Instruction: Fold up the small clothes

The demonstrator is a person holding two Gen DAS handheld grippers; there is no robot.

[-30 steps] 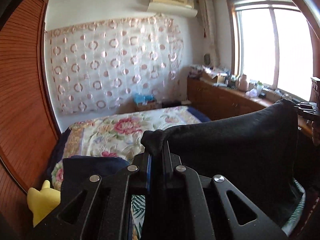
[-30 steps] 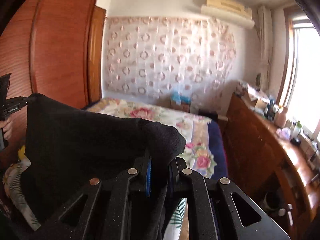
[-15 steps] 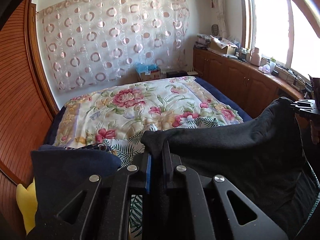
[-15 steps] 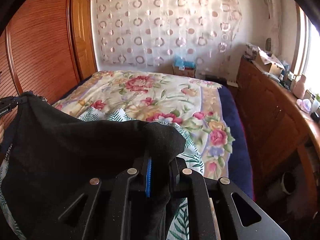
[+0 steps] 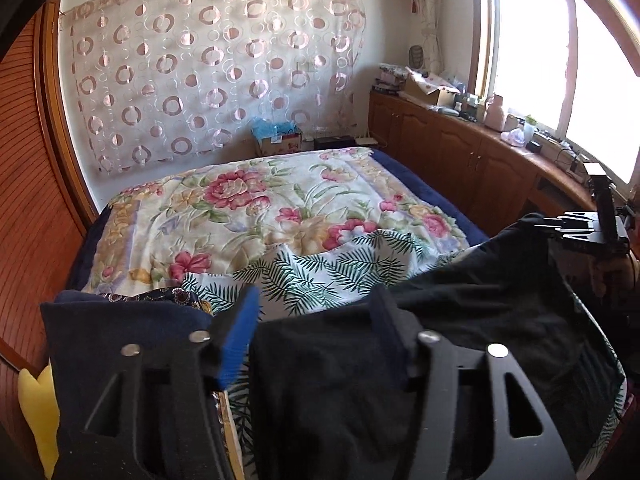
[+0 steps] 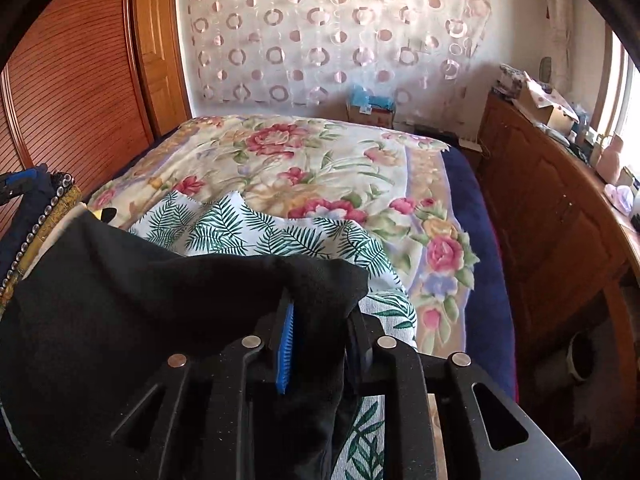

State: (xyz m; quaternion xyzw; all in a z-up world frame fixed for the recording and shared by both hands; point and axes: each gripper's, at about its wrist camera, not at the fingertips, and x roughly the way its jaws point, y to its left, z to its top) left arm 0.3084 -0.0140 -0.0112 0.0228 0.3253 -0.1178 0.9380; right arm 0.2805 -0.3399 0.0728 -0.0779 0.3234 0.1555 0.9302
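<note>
Soft black knit garment (image 5: 460, 344) lies on the fern-print cloth (image 5: 320, 276); limp and light, best pinched at corners. Left hand-held gripper (image 5: 316, 320) just opened wide; right hand-held gripper (image 6: 320, 320), also opening, straddles its corner.

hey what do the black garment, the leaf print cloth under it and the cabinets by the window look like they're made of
Black garment: soft matte knit, perhaps fleece or cotton; fuzzy surface, no sheen, limp drape.
Leaf print cloth: thin woven fabric, likely cotton; flat, crisp print, fine weave.
Cabinets: reddish wood or veneer with a semi-gloss varnish; raised panel doors, slight shine.
</note>
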